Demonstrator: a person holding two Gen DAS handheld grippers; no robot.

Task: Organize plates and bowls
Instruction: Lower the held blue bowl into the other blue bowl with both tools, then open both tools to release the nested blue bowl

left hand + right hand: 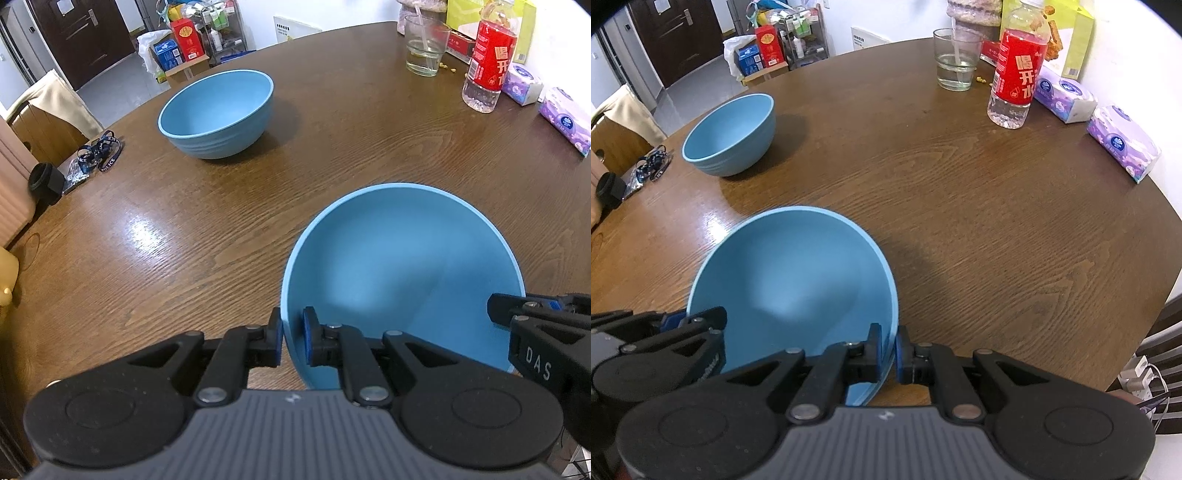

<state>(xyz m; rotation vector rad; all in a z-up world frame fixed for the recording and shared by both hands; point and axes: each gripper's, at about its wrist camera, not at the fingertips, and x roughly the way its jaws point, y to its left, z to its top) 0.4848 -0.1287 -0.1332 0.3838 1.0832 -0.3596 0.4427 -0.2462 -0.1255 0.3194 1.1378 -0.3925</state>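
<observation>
A blue bowl (402,266) is held close in front of both cameras, tilted above the wooden table (332,147). My left gripper (292,338) is shut on its left rim, one finger inside and one outside. My right gripper (888,350) is shut on its right rim; the bowl also shows in the right wrist view (790,280). The right gripper shows at the right edge of the left wrist view (532,321). A second blue bowl (218,110) stands upright farther back on the left, also in the right wrist view (731,133).
At the back right stand a glass with water (424,44), a red-labelled bottle (487,59) and purple tissue packs (565,122). A blue lanyard (99,151) lies at the table's left edge. A chair with a beige cloth (55,99) stands beyond it.
</observation>
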